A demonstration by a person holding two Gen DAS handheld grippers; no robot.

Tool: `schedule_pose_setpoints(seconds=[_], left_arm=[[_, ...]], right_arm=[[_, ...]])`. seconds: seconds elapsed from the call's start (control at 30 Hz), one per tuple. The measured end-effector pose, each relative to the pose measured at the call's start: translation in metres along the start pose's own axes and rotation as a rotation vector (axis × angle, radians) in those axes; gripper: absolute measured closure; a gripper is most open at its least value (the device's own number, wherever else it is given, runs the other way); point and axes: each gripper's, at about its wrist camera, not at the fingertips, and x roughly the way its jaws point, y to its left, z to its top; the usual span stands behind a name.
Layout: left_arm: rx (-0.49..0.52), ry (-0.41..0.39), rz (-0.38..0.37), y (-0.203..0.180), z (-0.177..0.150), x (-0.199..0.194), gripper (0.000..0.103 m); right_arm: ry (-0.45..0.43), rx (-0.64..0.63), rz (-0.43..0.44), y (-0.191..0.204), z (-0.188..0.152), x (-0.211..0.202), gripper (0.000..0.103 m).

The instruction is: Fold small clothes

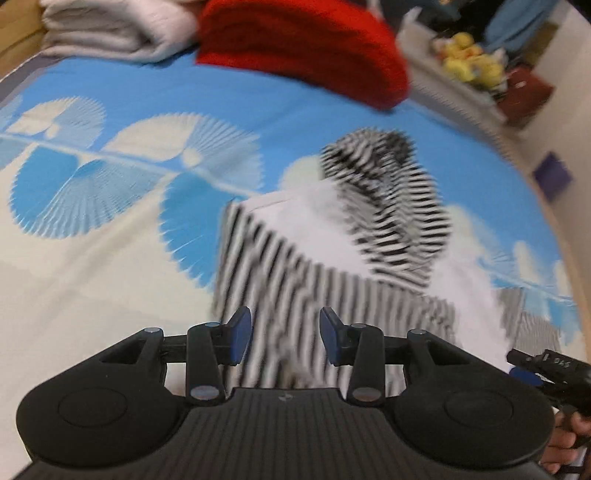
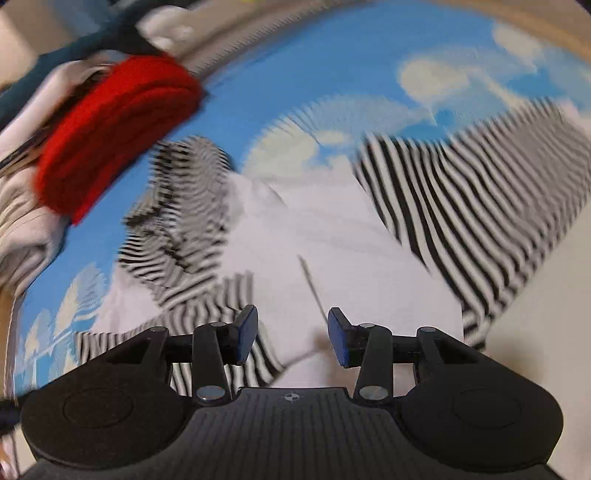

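A small black-and-white striped garment (image 1: pixel 266 266) with a white panel lies on the blue and white bedsheet (image 1: pixel 110 206), its striped hood (image 1: pixel 388 192) bunched at the far end. My left gripper (image 1: pixel 285 332) hovers over its near striped edge, jaws open, nothing between the blue pads. In the right wrist view the same garment (image 2: pixel 443 192) is spread out, white panel in the middle. My right gripper (image 2: pixel 292 332) is above that panel, open and empty. The right gripper's tip (image 1: pixel 546 365) and a hand (image 1: pixel 565 443) show at the left view's lower right edge. Both views are blurred.
A folded red cloth (image 1: pixel 303 48) and a folded white towel (image 1: pixel 110 29) lie at the bed's far end; the red cloth (image 2: pixel 110 129) is at the right view's left. Yellow plush toys (image 1: pixel 469 59) sit beyond the bed. The bed's edge (image 1: pixel 554 221) runs along the right.
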Motion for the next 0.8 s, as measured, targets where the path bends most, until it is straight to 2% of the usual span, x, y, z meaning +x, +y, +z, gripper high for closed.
schedule_pose_setpoints(seconds=[0.07, 0.17, 0.2, 0.3, 0.37, 0.4, 0.5, 0.57, 0.63, 0.7, 0.8], left_arm=[[-0.007, 0.024, 0.008, 0.006, 0.003, 0.005, 0.058], [0.001, 0.030, 0.011, 0.013, 0.005, 0.003, 0.058], [0.009, 0.031, 0.015, 0.012, 0.006, 0.006, 0.058], [0.021, 0.046, 0.018, 0.015, 0.009, 0.005, 0.058], [0.029, 0.052, 0.031, 0.007, 0.006, 0.020, 0.058], [0.033, 0.059, 0.039, 0.008, 0.007, 0.024, 0.058], [0.043, 0.068, 0.051, 0.009, 0.008, 0.030, 0.058], [0.052, 0.073, 0.053, 0.008, 0.008, 0.033, 0.058], [0.062, 0.080, 0.048, 0.005, 0.007, 0.036, 0.058], [0.072, 0.097, 0.035, 0.004, 0.003, 0.041, 0.058], [0.097, 0.151, 0.021, 0.004, -0.007, 0.054, 0.058]], right_arm=[[0.033, 0.070, 0.023, -0.009, 0.000, 0.016, 0.067], [0.095, 0.148, -0.013, -0.015, -0.002, 0.041, 0.068], [0.112, 0.169, 0.005, -0.017, -0.003, 0.049, 0.068], [0.141, 0.188, -0.024, -0.017, -0.003, 0.067, 0.070], [0.128, 0.161, -0.028, -0.013, -0.002, 0.071, 0.095], [0.116, 0.140, -0.028, -0.010, 0.000, 0.069, 0.095], [0.009, 0.095, 0.058, 0.003, 0.007, 0.042, 0.096], [-0.142, -0.044, 0.138, 0.023, 0.011, 0.007, 0.096], [-0.240, -0.128, 0.147, 0.029, 0.011, -0.014, 0.096], [-0.196, -0.112, 0.068, 0.017, 0.011, -0.005, 0.096], [-0.015, 0.005, -0.076, -0.018, 0.009, 0.031, 0.095]])
